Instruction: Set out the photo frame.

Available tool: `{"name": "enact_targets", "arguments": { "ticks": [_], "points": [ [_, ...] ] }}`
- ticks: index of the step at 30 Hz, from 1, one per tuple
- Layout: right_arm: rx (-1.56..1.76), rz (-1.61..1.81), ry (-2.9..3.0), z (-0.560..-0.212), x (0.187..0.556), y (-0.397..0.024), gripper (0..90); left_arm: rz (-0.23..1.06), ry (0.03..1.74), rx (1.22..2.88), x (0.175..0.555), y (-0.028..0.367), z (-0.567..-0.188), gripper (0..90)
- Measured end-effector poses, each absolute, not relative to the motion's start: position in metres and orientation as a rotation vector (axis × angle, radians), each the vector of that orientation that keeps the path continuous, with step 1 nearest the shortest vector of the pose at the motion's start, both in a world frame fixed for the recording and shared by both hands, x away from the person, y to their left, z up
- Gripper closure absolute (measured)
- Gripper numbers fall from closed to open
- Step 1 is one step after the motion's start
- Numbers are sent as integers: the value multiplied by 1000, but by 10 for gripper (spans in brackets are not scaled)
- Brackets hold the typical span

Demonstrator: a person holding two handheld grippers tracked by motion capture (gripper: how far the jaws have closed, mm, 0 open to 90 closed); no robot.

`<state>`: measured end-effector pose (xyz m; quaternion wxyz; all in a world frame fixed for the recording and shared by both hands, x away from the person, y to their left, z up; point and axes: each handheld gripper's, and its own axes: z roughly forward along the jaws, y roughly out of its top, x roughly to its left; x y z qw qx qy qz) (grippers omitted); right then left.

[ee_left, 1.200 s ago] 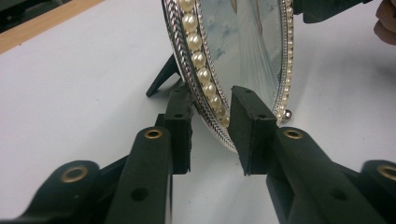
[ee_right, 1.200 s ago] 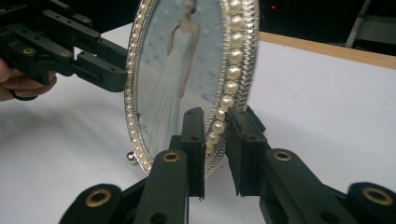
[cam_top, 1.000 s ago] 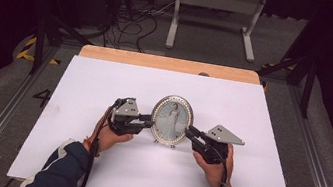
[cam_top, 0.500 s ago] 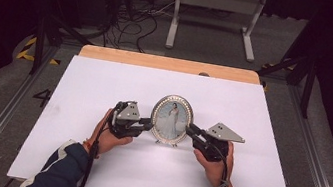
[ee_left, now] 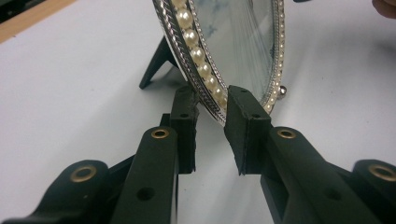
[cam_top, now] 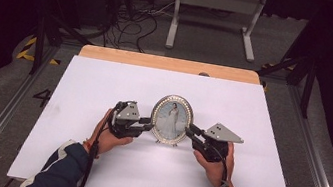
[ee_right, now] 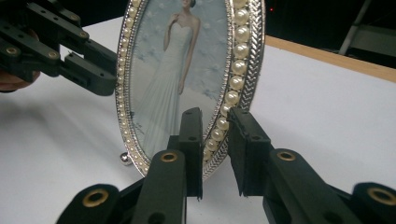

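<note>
An oval picture frame (cam_top: 171,119) with a pearl and silver rim stands upright at the middle of the white table (cam_top: 105,84), holding a photo of a figure in a white gown. My left gripper (cam_top: 150,125) is shut on its left rim, one jaw at the back and one on the glass side (ee_left: 212,100). The frame's (ee_left: 238,42) black rear strut (ee_left: 156,63) rests on the table. My right gripper (cam_top: 189,130) is shut on the right rim, its jaws (ee_right: 215,121) straddling the pearls of the frame (ee_right: 177,79). The left gripper (ee_right: 93,74) shows beyond it.
A wooden strip (cam_top: 169,63) runs along the table's far edge. Beyond it lie cables (cam_top: 130,22) and a metal stand (cam_top: 215,10) on the floor. White tabletop stretches on every side of the frame.
The left gripper has shifted slightly at the frame's left rim. The frame and the right gripper have stayed nearly still.
</note>
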<state>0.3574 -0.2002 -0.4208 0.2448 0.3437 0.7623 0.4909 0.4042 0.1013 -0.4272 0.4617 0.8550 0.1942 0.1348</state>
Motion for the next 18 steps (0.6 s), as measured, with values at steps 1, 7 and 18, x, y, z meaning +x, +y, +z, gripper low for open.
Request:
{"name": "enact_targets", "arguments": {
  "ticks": [1,7,18],
  "points": [
    [937,1328,2071,-420,357,-200,756,334,483,2097,404,102,-427,739],
    [894,1266,2060,-418,355,-201,752,336,486,2096,403,106,-425,740],
    [904,1202,2070,-421,357,-201,729,337,469,2103,402,105,-425,737]
  ]
}}
